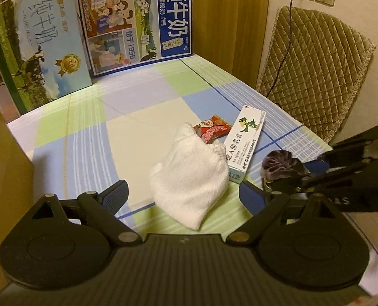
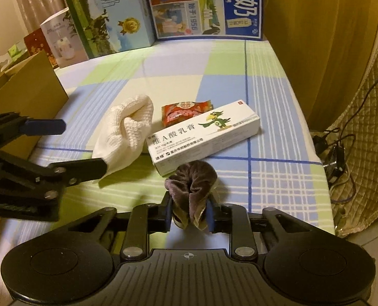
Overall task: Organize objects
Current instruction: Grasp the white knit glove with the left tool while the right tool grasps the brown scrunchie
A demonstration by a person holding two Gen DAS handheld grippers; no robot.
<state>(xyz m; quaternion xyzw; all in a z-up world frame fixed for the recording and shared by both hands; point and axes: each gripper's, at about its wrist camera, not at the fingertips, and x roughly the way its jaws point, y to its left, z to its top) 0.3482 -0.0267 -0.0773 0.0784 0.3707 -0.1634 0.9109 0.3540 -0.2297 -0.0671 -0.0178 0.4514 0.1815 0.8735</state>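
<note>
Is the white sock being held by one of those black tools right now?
No, the white sock lies loose on the checked cloth between the open left tool's fingers, untouched.

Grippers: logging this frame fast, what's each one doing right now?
Left gripper: open, holding nothing, its fingers either side of the white sock.
Right gripper: closed on the dark brown scrunchie.

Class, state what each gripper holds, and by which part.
The right gripper pinches the dark scrunchie by its near side. The left gripper is open, holding nothing.
</note>
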